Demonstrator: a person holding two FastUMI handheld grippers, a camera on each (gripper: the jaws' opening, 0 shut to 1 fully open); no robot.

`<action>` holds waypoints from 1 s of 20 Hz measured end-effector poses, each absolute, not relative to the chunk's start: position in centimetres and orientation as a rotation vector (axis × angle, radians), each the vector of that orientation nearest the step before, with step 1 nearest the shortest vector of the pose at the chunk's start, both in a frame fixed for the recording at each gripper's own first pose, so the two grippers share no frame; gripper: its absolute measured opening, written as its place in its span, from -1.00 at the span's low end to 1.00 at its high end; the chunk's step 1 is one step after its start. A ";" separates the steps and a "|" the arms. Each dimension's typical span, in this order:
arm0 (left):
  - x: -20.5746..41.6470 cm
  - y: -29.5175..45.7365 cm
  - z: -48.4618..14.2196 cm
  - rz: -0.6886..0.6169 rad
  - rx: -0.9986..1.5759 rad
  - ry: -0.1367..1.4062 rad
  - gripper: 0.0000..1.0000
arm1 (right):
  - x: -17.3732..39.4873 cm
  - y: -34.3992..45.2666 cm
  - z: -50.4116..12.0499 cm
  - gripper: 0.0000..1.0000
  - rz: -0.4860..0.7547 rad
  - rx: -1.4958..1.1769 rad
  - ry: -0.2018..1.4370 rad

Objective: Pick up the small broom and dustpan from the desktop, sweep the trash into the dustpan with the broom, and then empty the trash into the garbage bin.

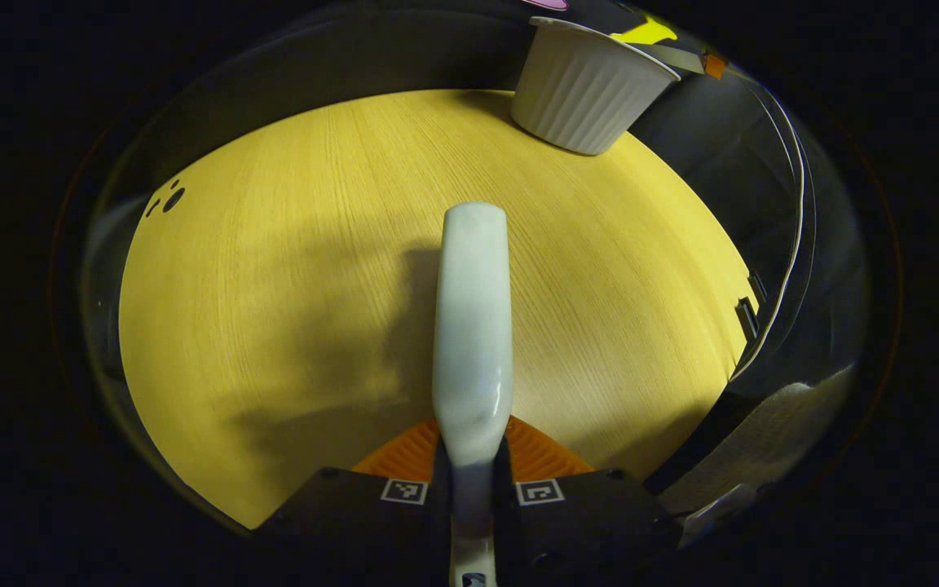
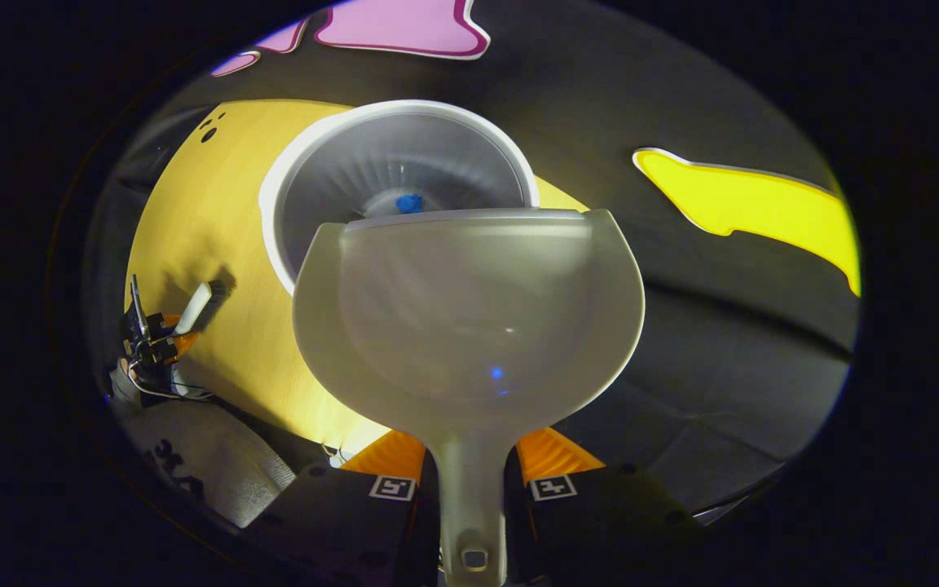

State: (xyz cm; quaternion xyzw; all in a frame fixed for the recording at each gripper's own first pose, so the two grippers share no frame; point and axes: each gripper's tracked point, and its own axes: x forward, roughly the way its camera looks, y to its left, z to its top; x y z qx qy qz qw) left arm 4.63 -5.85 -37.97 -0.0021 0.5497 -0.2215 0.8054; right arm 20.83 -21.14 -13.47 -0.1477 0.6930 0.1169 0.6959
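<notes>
right gripper [image 2: 469,481] clamped on the dustpan [image 2: 469,310] handle, pan lip over the garbage bin [image 2: 290,163] rim; blue trash [image 2: 409,202] lies inside the bin. left gripper [image 1: 471,481] clamped on the broom [image 1: 472,326] above the desktop [image 1: 274,285].

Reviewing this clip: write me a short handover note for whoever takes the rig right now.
Left gripper: shut on the broom, held over the desktop.
Right gripper: shut on the dustpan's handle; the dustpan is at the rim of the garbage bin, lip toward the opening.
Done: both tools picked up; a blue scrap lies in the bin, and the pan looks empty.
Left: I can't tell whether any trash remains to sweep; check the desktop, then probably set both tools back down.
</notes>
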 end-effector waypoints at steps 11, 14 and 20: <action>5.8 -2.2 -37.7 -0.363 0.006 1.161 -0.50 | 14.6 -17.3 -11.6 -0.28 0.255 -0.117 1.076; 6.0 -1.8 -37.7 -0.343 0.025 1.162 -0.50 | 10.5 -13.5 -11.7 -0.28 0.326 -0.082 1.047; 6.3 -1.3 -37.6 -0.303 0.040 1.158 -0.50 | 2.0 -5.2 -17.0 -0.28 0.416 -0.039 1.075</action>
